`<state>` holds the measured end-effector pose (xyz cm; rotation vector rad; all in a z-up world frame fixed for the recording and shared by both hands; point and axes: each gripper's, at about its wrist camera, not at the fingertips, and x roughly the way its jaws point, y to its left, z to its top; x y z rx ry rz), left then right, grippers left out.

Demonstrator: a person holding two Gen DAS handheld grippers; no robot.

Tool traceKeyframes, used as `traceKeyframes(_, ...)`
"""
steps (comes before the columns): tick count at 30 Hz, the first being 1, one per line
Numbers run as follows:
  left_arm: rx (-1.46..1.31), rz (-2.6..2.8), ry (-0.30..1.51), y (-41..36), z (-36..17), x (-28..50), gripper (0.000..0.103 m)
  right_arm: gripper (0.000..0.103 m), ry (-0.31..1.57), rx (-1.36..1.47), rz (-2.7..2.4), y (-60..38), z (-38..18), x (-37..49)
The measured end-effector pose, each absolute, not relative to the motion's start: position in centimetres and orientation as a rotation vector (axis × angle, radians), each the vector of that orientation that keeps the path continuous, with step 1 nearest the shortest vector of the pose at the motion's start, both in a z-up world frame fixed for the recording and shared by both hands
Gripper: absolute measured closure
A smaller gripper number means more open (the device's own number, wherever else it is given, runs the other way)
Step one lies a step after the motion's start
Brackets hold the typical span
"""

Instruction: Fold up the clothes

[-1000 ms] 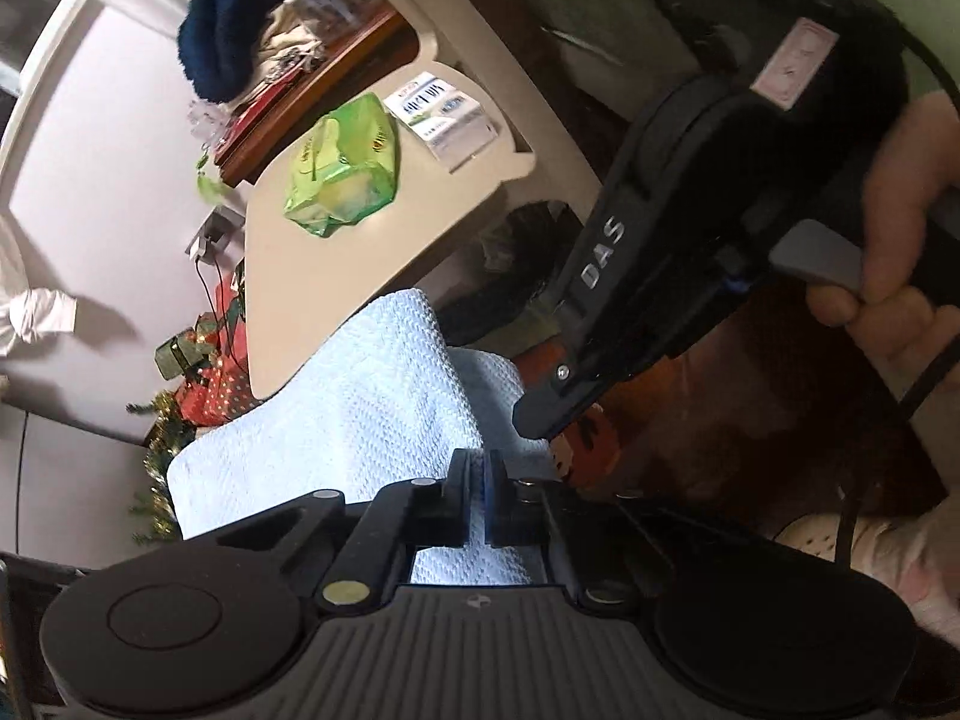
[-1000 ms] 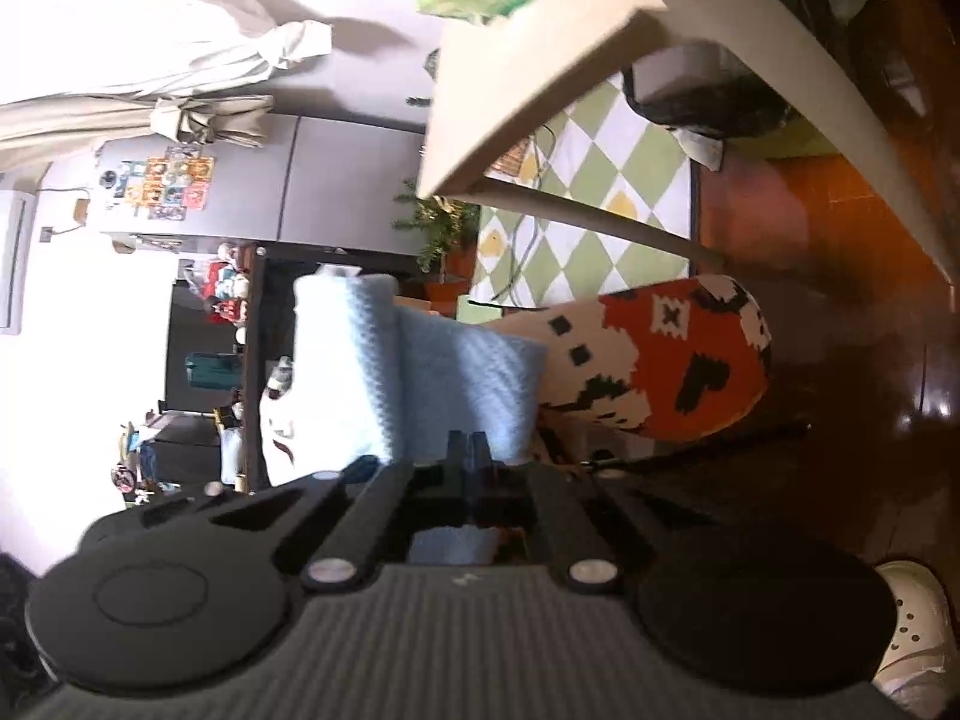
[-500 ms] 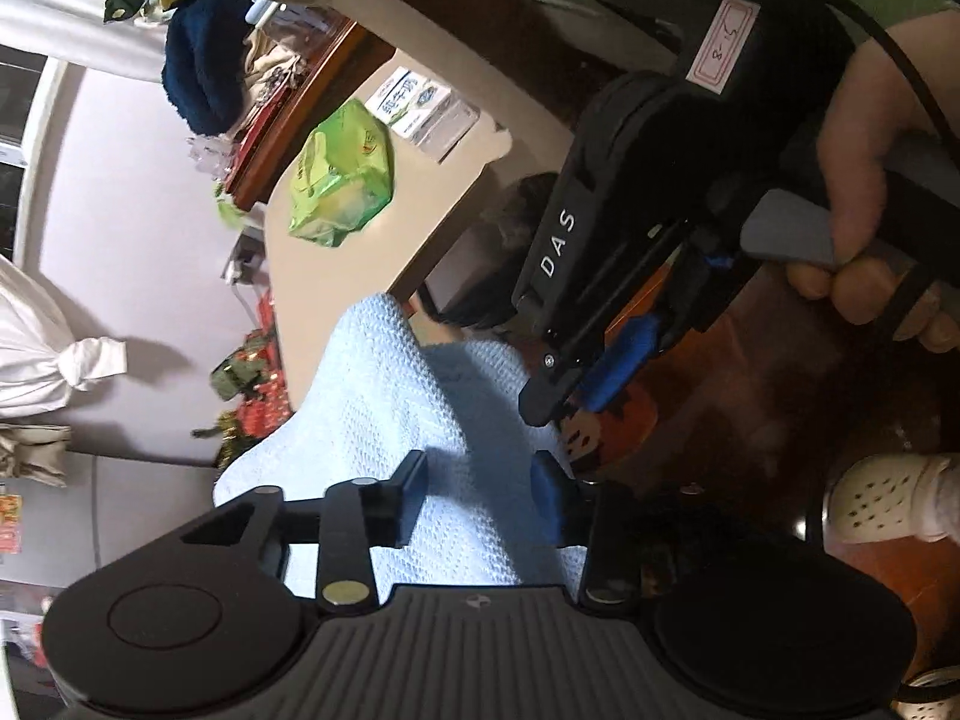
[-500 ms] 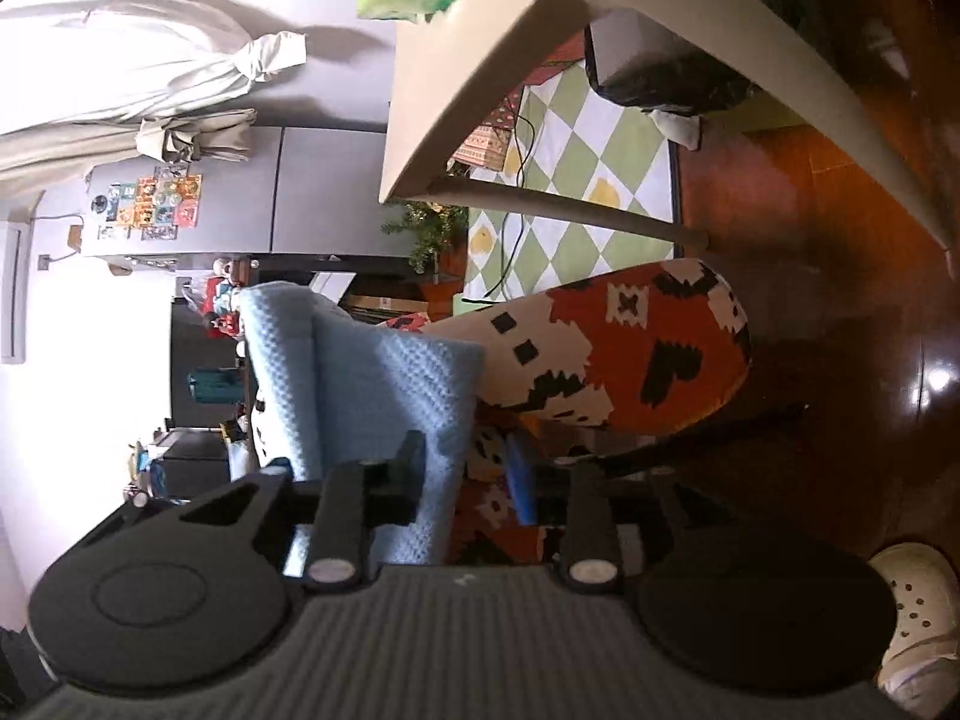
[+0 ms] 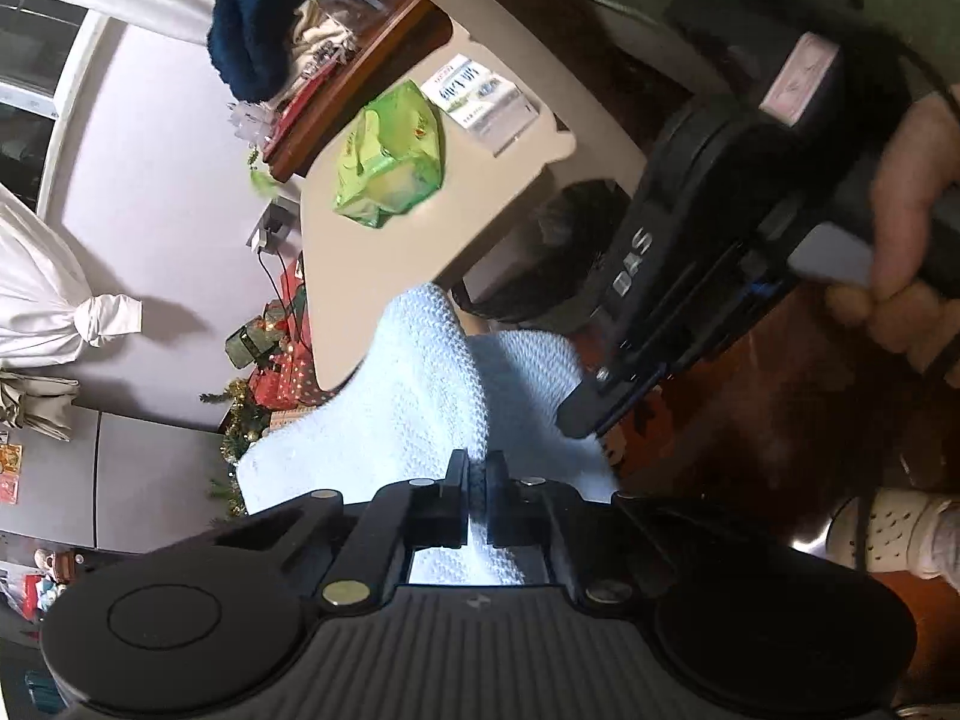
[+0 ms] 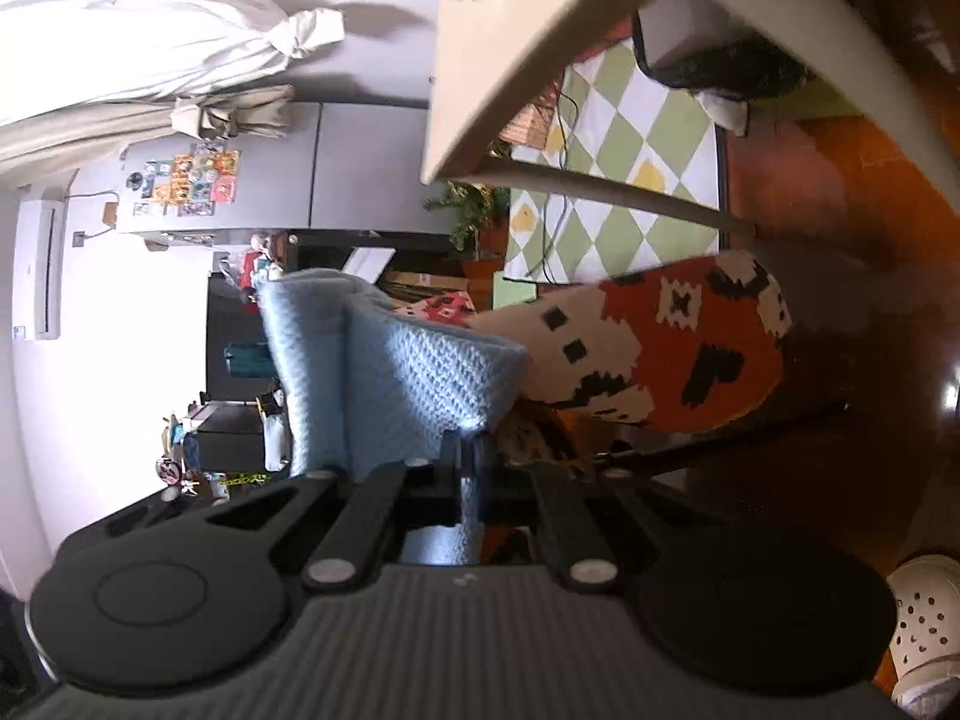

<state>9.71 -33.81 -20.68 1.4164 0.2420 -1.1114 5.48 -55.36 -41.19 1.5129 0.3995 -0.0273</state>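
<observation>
A light blue knit cloth (image 5: 420,396) hangs folded in the air between both grippers. My left gripper (image 5: 474,468) has its jaws closing, and the pads pinch a fold of the cloth. In the left wrist view my right gripper (image 5: 591,417) reaches in from the upper right, held by a hand (image 5: 912,180), with its tip at the cloth's right edge. Seen from the right wrist, the blue cloth (image 6: 420,378) stands up as a doubled fold, and the right gripper (image 6: 471,450) has its jaws closing on the cloth's lower corner.
A beige table (image 5: 372,276) carries a green packet (image 5: 390,168) and a white box (image 5: 480,96). An orange, black and white patterned cushion (image 6: 678,348) lies behind the cloth. A checked rug (image 6: 624,144) covers the wooden floor. A white shoe (image 6: 924,618) is at lower right.
Both grippers were shut on the cloth, stood open around it half a second ago, and are shut on it again. The cloth hangs slightly differently folded.
</observation>
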Motion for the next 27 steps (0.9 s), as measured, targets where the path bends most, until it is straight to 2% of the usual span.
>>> traceKeyframes(15, 1.274, -1.128, 0.294, -30.7, -12.7, 8.3, 0.099, 0.1, 0.334, 1.461, -0.083, -54.4, -30.6, 1.8)
traceKeyframes(27, 1.246, -1.147, 0.356, -32.1, -16.8, 7.0, 0.099, 0.1, 0.342, 1.44, -0.158, -53.5, -30.0, 0.6)
